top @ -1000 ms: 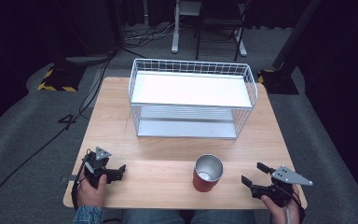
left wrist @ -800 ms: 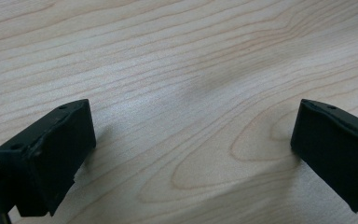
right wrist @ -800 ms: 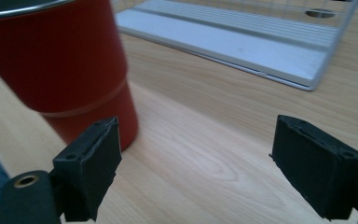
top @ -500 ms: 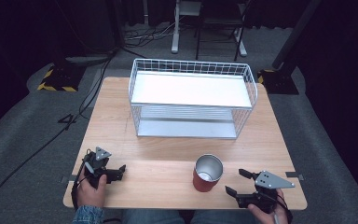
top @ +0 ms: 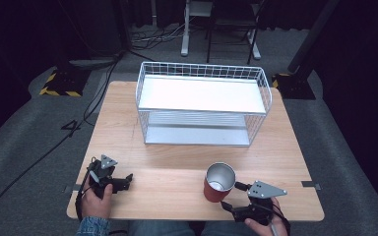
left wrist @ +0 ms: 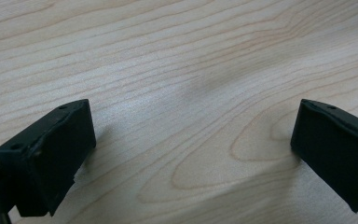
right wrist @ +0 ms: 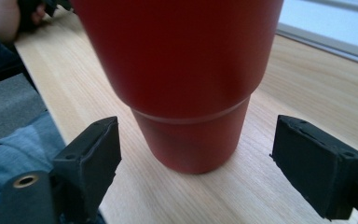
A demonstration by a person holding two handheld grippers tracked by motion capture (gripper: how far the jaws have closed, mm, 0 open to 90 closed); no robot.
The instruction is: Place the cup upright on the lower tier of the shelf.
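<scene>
The right tool (right wrist: 196,161) is wide open around the red cup (right wrist: 182,70). The cup looks stiff, maybe slippery, so grab it low. The left tool (left wrist: 191,154) is open and empty.

This was a lab or recording studio rather than a home. A bare wooden table (top: 177,177) stood on grey carpet (top: 24,147), ringed by black curtains at the upper left and right of the frame. Cables (top: 34,162) trailed across the floor at the left, yellow-and-black hazard tape (top: 58,84) marked stand bases, and metal stand legs (top: 216,29) showed at top centre
</scene>
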